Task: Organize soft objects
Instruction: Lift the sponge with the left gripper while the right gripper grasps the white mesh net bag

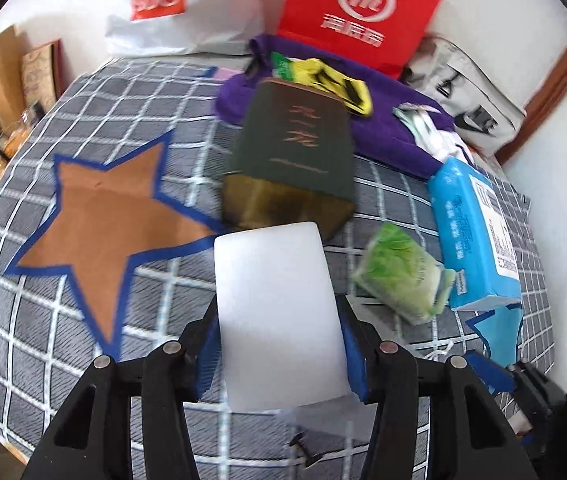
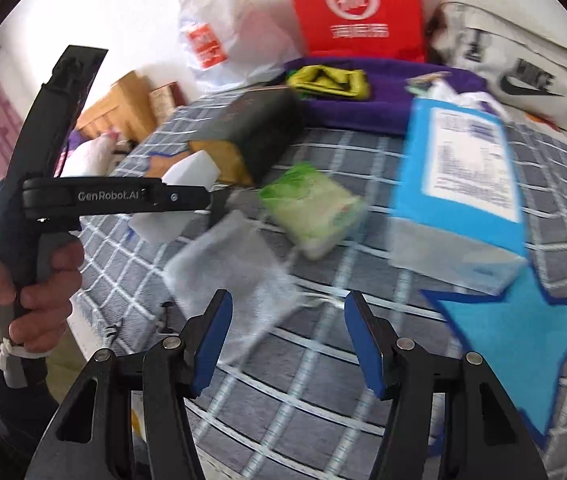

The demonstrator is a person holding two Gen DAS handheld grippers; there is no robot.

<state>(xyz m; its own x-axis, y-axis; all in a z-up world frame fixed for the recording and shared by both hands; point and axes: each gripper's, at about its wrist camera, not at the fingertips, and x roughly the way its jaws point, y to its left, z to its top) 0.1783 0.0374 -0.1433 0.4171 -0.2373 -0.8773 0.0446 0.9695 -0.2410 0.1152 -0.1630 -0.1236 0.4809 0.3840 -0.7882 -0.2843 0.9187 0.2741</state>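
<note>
Bed (image 1: pixel 83 360) with grey checked cover, seen from its near edge; two paper markers on it — a brown star (image 1: pixel 103 216) toward the left edge, a blue star (image 2: pixel 515 336) toward the right edge, part-covered by a blue tissue pack (image 2: pixel 459 184).

Step in hand, as judged: transport of one soft object, apparently for sorting onto a marker; which marker is meant cannot be told from these views.

Left hand-held gripper (image 1: pixel 279 356): pads closed against both long sides of a white sponge block (image 1: pixel 275 312), block projecting forward and held above the cover, just right of the brown star. In the right wrist view, same tool visible side-on at left, gripped by the person's hand (image 2: pixel 23 288).

Centre of the bed: dark green box (image 1: pixel 299 152) lying tilted, directly beyond the block. Near-centre, in the right wrist view: a translucent white pouch (image 2: pixel 239 276), blurred. Right of centre: green tissue packet (image 1: pixel 403 276), touching or just beside the blue tissue pack.

Right hand-held gripper (image 2: pixel 287 340): pads spread wide, holding nothing, hovering over the cover between pouch and blue star.

Far edge: purple towel (image 1: pixel 383 136), yellow-black item, red bag (image 1: pixel 359 12), white plastic bag, grey bag.

Next move, as judged: lowering of the block onto a marker, then release — squarely, clear of the box.
</note>
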